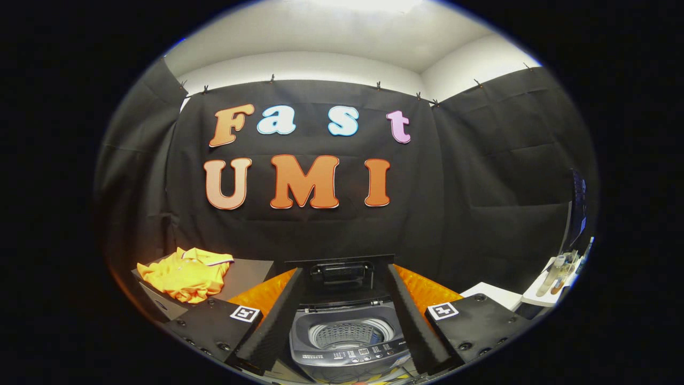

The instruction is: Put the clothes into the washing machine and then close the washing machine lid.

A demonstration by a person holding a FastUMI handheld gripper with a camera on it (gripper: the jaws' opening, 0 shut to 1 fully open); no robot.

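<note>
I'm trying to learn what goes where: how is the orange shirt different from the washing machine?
The shirt is bright orange and lies crumpled on a dark box; the washing machine is grey and stands with its lid up. The shirt sits off to one side, beyond the fingers; the washing machine shows between them. The open gripper holds neither.

Clothes left of washing machine
</note>
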